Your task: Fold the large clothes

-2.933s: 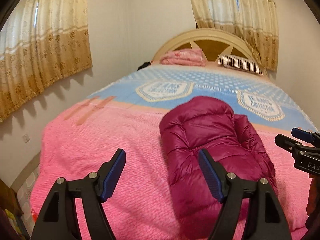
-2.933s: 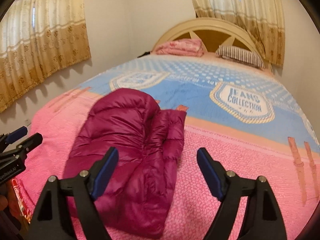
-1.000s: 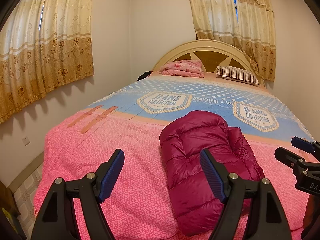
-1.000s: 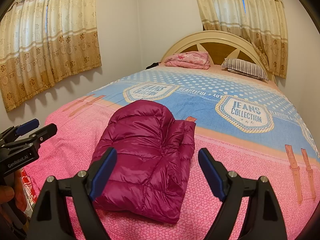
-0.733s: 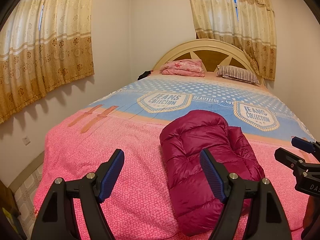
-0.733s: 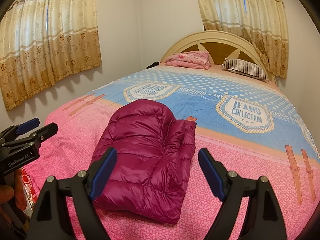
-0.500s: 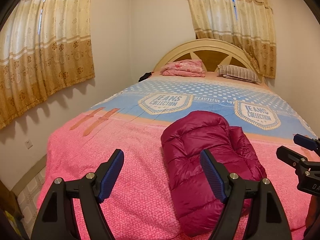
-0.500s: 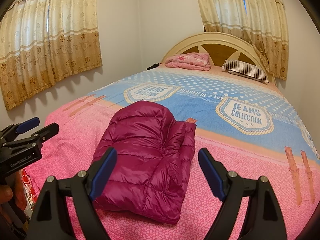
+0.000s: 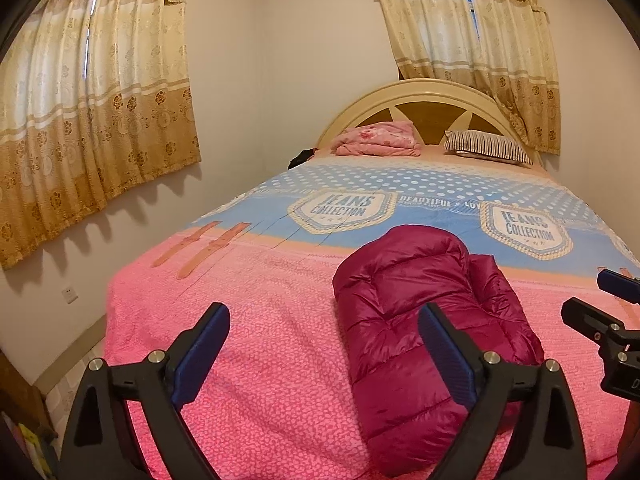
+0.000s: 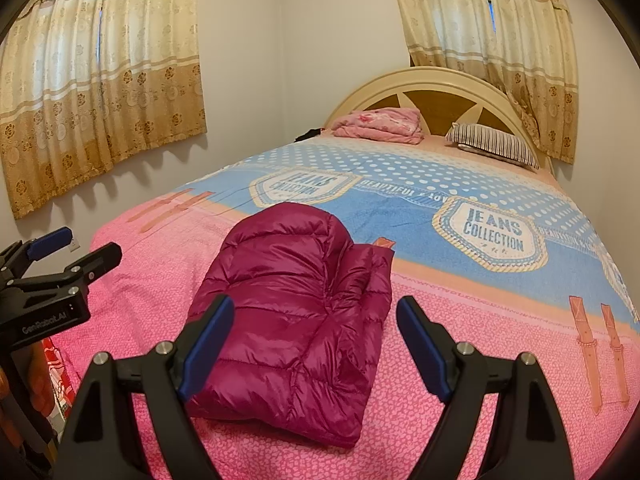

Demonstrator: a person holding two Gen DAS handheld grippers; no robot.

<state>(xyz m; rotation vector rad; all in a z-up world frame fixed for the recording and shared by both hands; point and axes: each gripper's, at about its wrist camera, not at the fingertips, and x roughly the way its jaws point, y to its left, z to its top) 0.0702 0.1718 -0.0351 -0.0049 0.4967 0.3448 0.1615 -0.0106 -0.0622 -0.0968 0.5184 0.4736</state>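
Lying folded on bed — jacket | both tongs released — hovering short.

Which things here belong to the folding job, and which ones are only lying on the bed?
Belongs to the job:
- magenta puffer jacket, folded on the pink part of the bedspread
- left gripper, open
- right gripper, open

Only lying about:
- folded pink blanket near the headboard
- striped pillow
- dark item at the bed's far left corner
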